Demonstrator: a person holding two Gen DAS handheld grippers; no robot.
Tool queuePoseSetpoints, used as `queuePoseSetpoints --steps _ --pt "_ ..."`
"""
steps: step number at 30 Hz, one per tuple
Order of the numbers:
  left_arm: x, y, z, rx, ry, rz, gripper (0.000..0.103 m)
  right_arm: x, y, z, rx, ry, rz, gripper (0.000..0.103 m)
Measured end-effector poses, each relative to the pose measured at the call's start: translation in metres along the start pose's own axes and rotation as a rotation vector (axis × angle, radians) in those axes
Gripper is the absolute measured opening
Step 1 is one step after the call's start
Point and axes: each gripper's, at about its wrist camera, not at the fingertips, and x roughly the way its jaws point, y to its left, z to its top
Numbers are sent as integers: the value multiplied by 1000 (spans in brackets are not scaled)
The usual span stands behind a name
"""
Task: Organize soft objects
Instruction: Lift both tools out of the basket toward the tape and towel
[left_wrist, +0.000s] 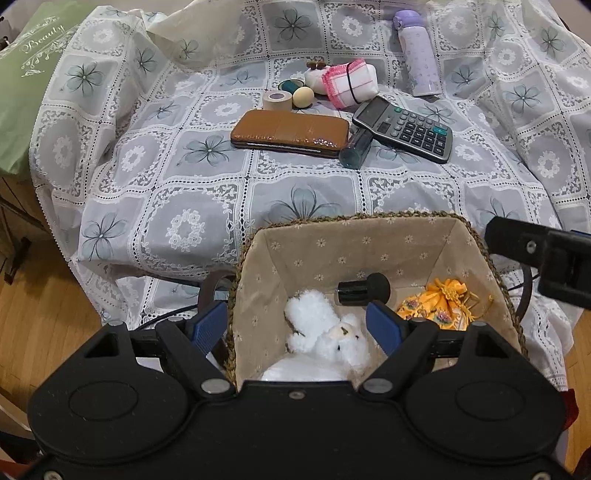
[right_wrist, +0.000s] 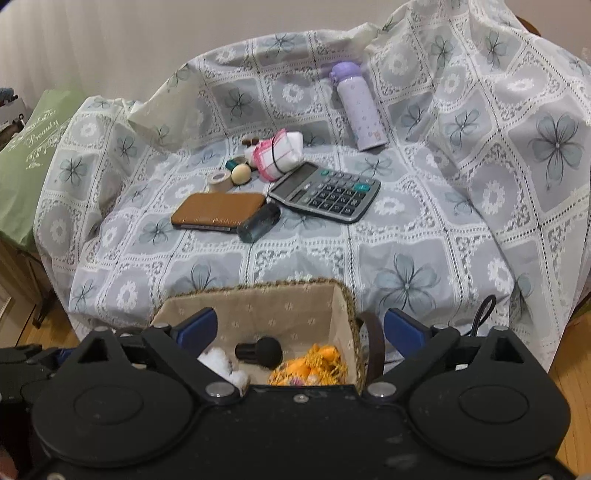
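Left gripper (left_wrist: 297, 325) open, empty, over the basket (left_wrist: 369, 236) at the table's (left_wrist: 207, 192) near edge. Right gripper (right_wrist: 299, 328) open too, empty, above the same basket. Inside it: white plush bear (left_wrist: 328, 332) on the left, yellow pouch (left_wrist: 439, 306) on the right, black brush (left_wrist: 364, 288) between. Folded pink-edged cloth (left_wrist: 349, 83) lies far on the table, behind the calculator (left_wrist: 404, 127) and brown wallet (left_wrist: 290, 133).

White plush bear (left_wrist: 325, 332), yellow pouch (left_wrist: 439, 306), brown wallet (left_wrist: 291, 133)
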Motion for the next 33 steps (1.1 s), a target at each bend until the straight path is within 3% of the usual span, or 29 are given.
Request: queuePoseSetpoints --steps 8,33 --pt "8 6 20 -20 3 3 79 17 3 19 -27 -22 3 98" --pt "76 22 81 -55 63 -16 79 123 24 85 -99 86 37 98"
